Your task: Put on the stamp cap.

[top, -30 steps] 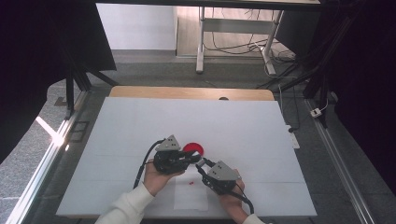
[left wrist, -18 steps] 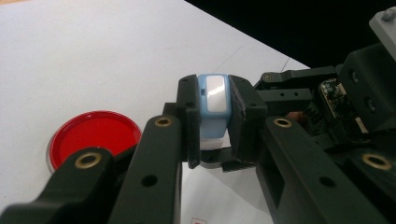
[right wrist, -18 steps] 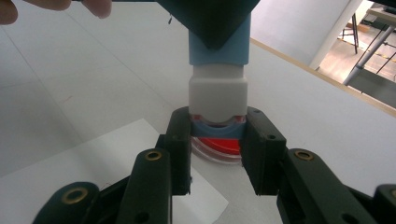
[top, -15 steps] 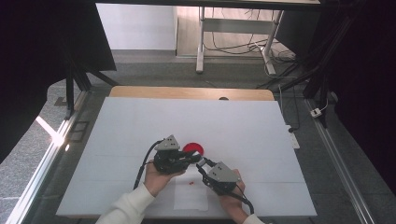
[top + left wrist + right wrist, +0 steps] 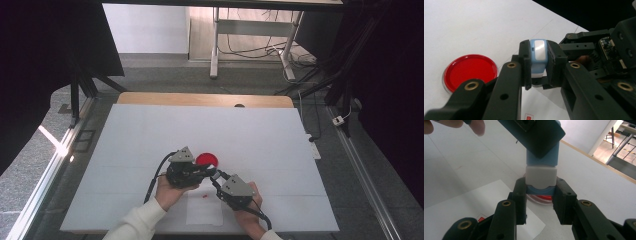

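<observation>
A small blue block (image 5: 538, 51) with a pale panel sits clamped between the jaws of my left gripper (image 5: 539, 65), which is shut on it. Its other end carries a white cap (image 5: 541, 177), and my right gripper (image 5: 540, 191) is shut on that end, just below the cap. In the high view the left gripper (image 5: 206, 171) and right gripper (image 5: 215, 180) meet tip to tip near the table's front, each held in a hand. A red round dish (image 5: 207, 159) lies flat just behind them, and its red dish rim (image 5: 541, 198) shows under the block.
A white paper sheet (image 5: 204, 211) with a small red mark (image 5: 205, 196) lies at the front edge under the hands. The white table top (image 5: 250, 135) stretches back to a wooden strip (image 5: 200, 99). Dark stands and cables surround the table.
</observation>
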Tool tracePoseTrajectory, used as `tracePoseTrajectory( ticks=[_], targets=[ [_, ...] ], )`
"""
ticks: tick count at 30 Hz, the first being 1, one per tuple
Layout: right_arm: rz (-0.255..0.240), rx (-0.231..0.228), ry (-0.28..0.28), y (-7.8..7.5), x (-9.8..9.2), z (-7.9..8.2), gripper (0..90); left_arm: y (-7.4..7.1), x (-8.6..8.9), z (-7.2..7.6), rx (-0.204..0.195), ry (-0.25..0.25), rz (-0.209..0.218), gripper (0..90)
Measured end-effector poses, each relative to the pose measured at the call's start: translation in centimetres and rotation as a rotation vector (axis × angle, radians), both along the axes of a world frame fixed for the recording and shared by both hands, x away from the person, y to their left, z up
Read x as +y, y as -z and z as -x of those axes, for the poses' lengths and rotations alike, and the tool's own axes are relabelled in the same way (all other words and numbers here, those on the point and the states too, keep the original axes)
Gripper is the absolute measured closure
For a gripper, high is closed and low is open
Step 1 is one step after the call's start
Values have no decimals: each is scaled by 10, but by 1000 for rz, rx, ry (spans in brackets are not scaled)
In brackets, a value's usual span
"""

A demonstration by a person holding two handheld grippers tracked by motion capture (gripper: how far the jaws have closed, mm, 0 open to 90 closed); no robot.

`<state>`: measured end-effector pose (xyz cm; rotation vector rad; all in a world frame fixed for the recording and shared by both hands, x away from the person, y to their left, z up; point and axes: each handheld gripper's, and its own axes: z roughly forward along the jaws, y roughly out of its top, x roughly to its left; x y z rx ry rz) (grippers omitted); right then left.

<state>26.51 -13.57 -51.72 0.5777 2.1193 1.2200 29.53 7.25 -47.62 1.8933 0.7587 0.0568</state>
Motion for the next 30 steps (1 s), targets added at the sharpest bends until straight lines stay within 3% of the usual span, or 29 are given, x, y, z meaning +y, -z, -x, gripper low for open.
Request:
tracePoseTrajectory(
  ticks=[7,13,18,23,30],
  targets=[
    [3,17,1,0,-1,-1,651,3,-1,0,2,-3,-3,761],
    [-6,32,-34,2,-4,-5,643,2,3,-2,6,-5,17,758],
    [2,37,-48,3,-6,-6,629,1,1,-1,-8,2,-1,758],
    [16,74,-60,3,-9,-9,543,-4,6,0,-24,-5,11,757],
    [-11,133,-60,3,-32,-12,514,-7,11,-1,-32,-10,13,757]
  ],
)
